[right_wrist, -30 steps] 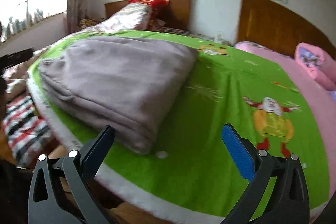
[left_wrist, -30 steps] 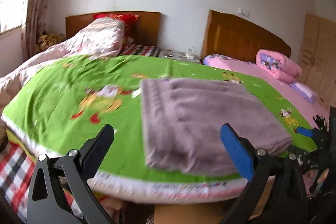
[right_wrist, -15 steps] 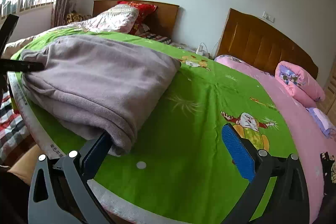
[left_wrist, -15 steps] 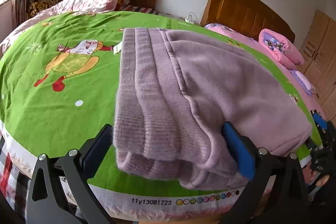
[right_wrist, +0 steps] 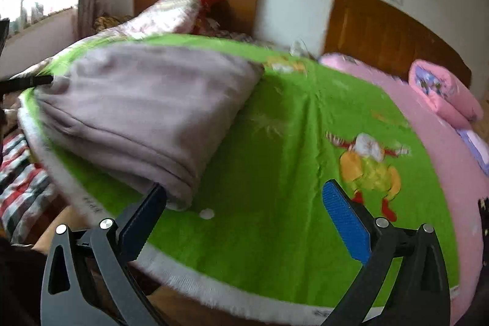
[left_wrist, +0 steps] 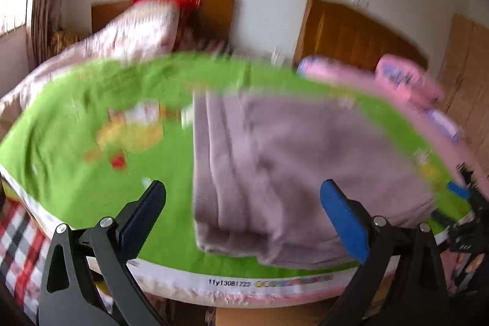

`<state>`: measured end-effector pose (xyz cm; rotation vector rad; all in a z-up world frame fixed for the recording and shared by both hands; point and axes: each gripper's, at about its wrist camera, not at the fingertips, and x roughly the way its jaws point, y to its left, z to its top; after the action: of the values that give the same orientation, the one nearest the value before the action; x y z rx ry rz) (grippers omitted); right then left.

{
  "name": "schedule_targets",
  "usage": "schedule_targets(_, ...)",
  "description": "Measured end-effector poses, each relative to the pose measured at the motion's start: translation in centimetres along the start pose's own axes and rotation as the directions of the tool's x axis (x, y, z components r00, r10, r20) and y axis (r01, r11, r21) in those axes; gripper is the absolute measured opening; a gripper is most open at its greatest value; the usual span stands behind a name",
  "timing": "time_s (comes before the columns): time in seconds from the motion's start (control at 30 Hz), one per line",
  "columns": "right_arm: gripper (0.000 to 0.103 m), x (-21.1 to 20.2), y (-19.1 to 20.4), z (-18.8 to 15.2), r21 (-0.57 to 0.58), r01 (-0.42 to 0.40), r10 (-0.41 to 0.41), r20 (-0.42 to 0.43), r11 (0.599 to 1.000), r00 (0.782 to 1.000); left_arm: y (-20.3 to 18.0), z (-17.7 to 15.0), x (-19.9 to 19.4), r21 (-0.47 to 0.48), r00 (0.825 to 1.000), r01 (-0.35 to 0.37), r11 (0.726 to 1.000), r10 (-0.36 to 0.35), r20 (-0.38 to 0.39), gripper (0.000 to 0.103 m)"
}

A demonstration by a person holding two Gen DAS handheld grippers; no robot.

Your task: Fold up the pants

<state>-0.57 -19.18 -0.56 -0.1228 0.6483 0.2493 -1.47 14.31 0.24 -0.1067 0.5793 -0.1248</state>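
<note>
Pants [left_wrist: 293, 173], mauve and folded into a thick stack, lie at the near edge of the green bedspread [left_wrist: 76, 124]. Half a second ago the left gripper [left_wrist: 243, 211] straddled them; now it has drawn back, spread wide and empty. The right gripper [right_wrist: 244, 211] also hangs released, its left finger just beside the stack's corner. Folding looks finished.

L wrist: at bed foot edge, faces headboards, near, blurred | R wrist: same edge, further right | shared: pants [left_wrist: 290, 167] [right_wrist: 146, 109], green cover [left_wrist: 76, 142] [right_wrist: 290, 173]
</note>
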Motion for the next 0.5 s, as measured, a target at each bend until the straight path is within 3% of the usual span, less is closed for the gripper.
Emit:
schedule_targets(0.07,0.098,-1.8,-1.1,0.9,0.068,-0.059,0.054,0.068,0.996,0.996,-0.4,1.7,-2.6,0.028,0.996,-0.018,0.999,0.016,0.083,0.101)
schedule_targets(0.17,0.098,-1.4,-1.3,2.1,0.098,-0.050,0.041,0.097,0.994,0.994,-1.7,2.9,-2.4,0.081,0.994,-0.066,0.995,0.058,0.089,0.101)
schedule_targets(0.27,0.098,1.2,0.0,2.6,0.065,0.024,-0.028,0.055,0.998,0.998,-3.3,1.3,1.6,0.142,0.981,-0.192,0.971,0.196,-0.012,0.101)
schedule_targets(0.37,0.098,3.6,1.3,1.8,-0.019,0.100,-0.100,-0.034,0.995,0.994,-3.5,-1.8,5.7,0.222,0.952,-0.237,0.946,0.272,-0.141,0.102)
schedule_targets(0.4,0.098,3.9,1.5,1.4,-0.029,0.093,-0.094,-0.048,0.995,0.994,-3.3,-2.3,5.6,0.202,0.958,-0.231,0.952,0.259,-0.121,0.102)
schedule_targets(0.5,0.098,3.9,0.4,0.8,0.048,0.051,-0.048,-0.059,0.998,0.997,-2.1,-2.6,5.5,0.106,0.966,-0.191,0.976,0.206,-0.157,0.102)
